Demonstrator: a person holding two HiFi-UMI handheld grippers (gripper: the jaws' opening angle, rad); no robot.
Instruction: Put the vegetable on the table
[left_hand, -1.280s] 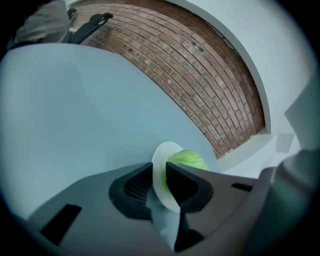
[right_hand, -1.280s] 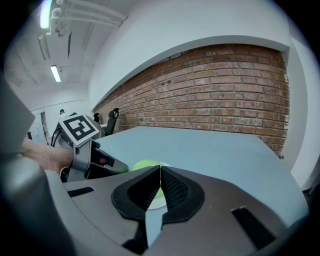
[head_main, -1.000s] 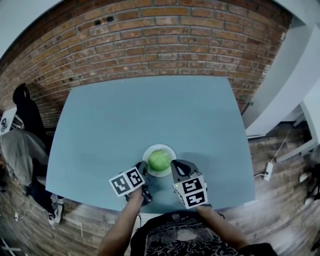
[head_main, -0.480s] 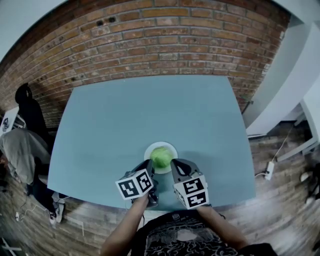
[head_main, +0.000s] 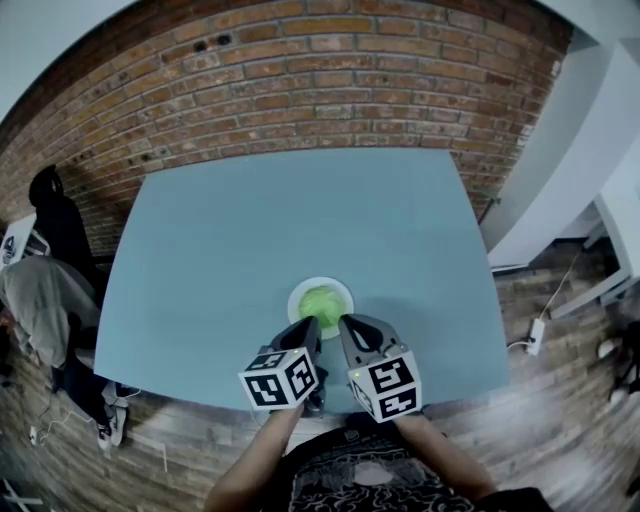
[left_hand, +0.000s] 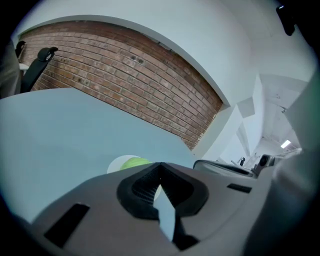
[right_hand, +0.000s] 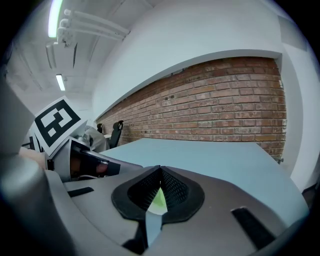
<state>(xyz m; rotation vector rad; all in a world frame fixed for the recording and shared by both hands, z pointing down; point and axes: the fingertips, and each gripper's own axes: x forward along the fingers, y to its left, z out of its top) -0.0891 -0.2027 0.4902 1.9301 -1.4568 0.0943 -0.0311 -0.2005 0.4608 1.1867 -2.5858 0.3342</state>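
A round green vegetable lies on a small white plate near the front edge of the blue-grey table. My left gripper and right gripper sit side by side just on the near side of the plate, both shut with nothing in them. In the left gripper view the vegetable and plate peek over the shut jaws of the left gripper. In the right gripper view the jaws of the right gripper meet, and a sliver of the green vegetable shows through the gap behind them.
A brick wall runs behind the table. A black chair and a grey jacket stand at the left. A white desk is at the right, with a power strip on the wooden floor.
My left gripper has swung to the right, closing in beside the right gripper below the plate. The right gripper and the vegetable have barely moved.
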